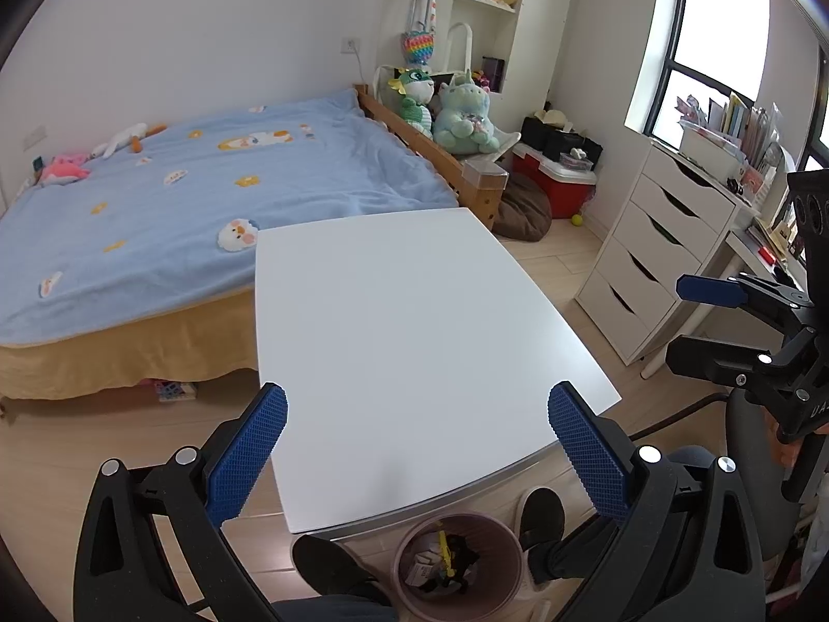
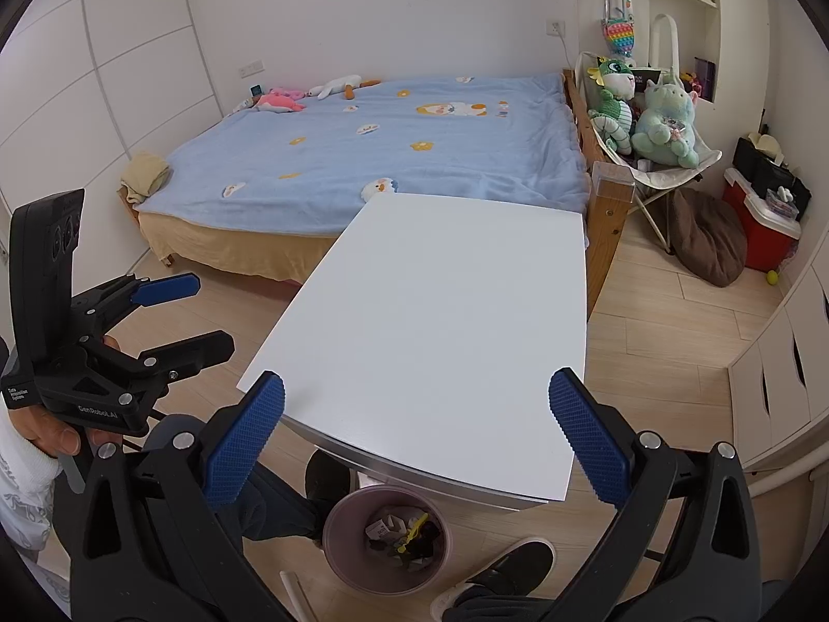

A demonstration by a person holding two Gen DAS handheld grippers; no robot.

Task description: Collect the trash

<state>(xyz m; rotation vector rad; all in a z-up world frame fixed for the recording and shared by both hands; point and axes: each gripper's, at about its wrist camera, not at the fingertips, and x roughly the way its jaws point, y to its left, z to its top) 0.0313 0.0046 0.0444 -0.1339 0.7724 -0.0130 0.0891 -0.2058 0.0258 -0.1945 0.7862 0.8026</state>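
Observation:
A pinkish waste bin (image 1: 505, 539) (image 2: 357, 505) stands on the wood floor under the near edge of a bare white table (image 1: 414, 311) (image 2: 440, 311). Inside it lie paper scraps with yellow and black bits (image 1: 445, 560) (image 2: 409, 534). My left gripper (image 1: 418, 399) hovers open over the table's near edge, nothing between its blue pads. My right gripper (image 2: 417, 386) is open too, above the same edge and bin. In each view the other gripper shows at the side, the right gripper (image 1: 676, 322) and the left gripper (image 2: 213, 312), both with jaws apart and empty.
A bed with a blue blanket (image 1: 207, 197) (image 2: 414, 145) borders the table's far side. A white drawer unit (image 1: 653, 259), a red cooler (image 1: 559, 186) and a brown beanbag (image 1: 523, 207) stand to the right. A person's black shoes (image 1: 541, 518) (image 2: 518, 565) flank the bin.

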